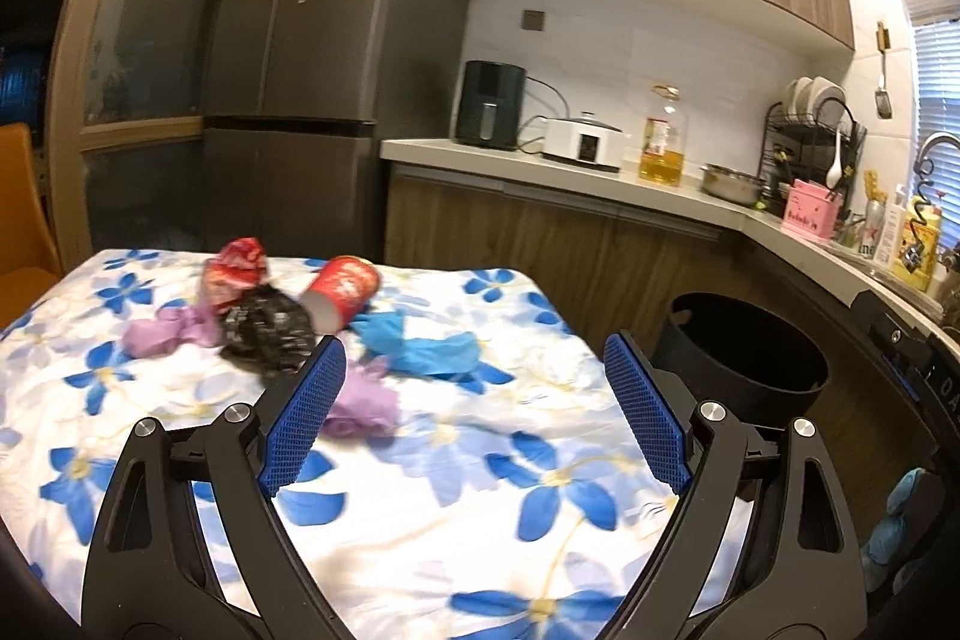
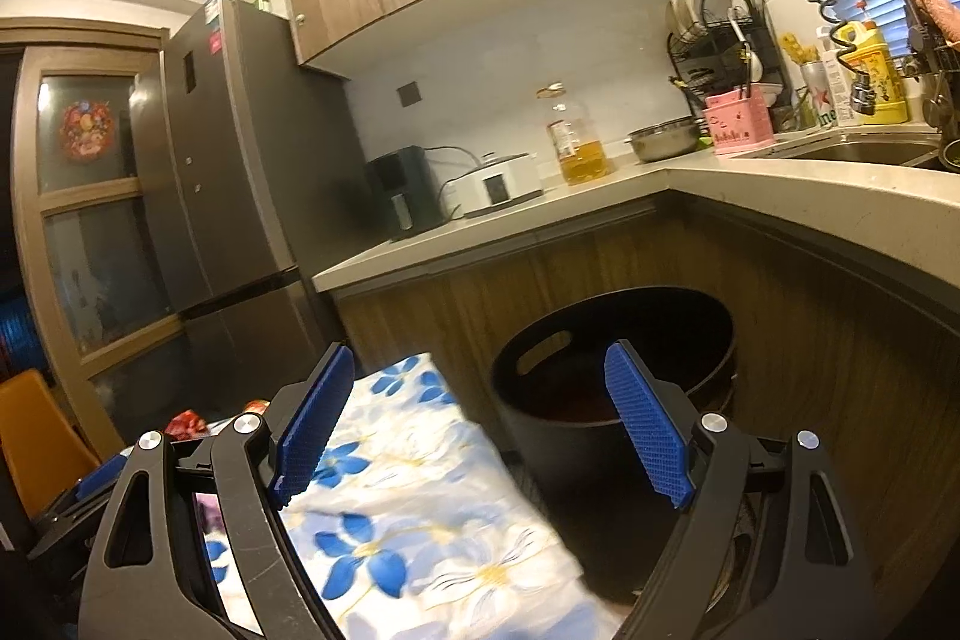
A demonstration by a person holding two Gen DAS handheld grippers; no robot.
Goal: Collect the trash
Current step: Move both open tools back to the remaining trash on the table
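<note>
While both tools hover with nothing between their ribbed blue pads, the trash lies on the surface (image 1: 150,418) under a flower-printed cloth. Left to right in the left wrist view: crumpled purple glove (image 1: 162,334), red crinkled wrapper (image 1: 234,274), black crumpled bag (image 1: 264,334), second purple glove (image 1: 363,403), red paper cup (image 1: 342,292) on its side, blue glove (image 1: 420,346). Left tool (image 1: 474,412): jaws wide apart, above the cloth. Round black bin (image 1: 744,358) stands just beside the surface's right edge. Right tool (image 2: 480,424): jaws wide apart, straddling the cloth edge and the bin's rim.
</note>
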